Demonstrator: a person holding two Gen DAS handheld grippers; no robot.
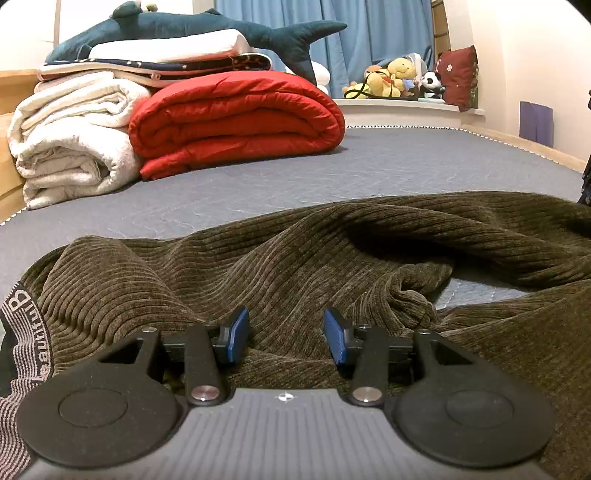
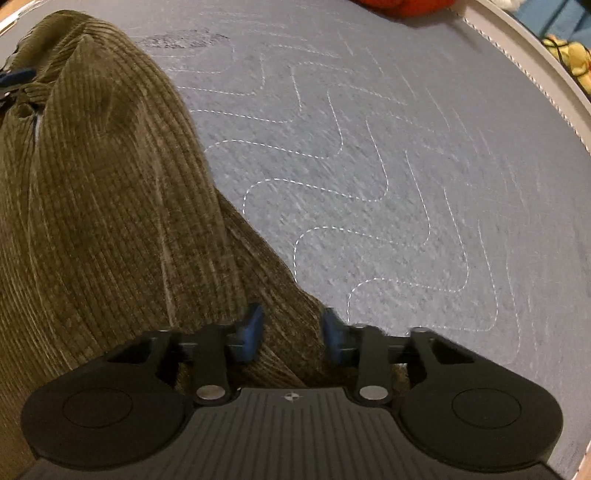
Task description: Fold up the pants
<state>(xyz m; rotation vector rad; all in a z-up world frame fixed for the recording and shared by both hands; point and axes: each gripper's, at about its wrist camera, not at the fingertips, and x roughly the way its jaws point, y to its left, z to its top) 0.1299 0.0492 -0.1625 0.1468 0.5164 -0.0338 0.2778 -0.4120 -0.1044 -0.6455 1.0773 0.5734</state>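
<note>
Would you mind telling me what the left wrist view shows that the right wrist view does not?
Only the left wrist view shows the rolled red quilt, white blanket, plush shark, blue curtain and the pants' lettered waistband. Only the right wrist view shows the mattress's looping stitch lines close up. Both show the brown corduroy pants on the blue-grey mattress.

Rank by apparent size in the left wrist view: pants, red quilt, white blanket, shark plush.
1. pants, though nearness to the camera inflates them.
2. red quilt.
3. white blanket and shark plush: too alike to rank, and partly hidden.
</note>
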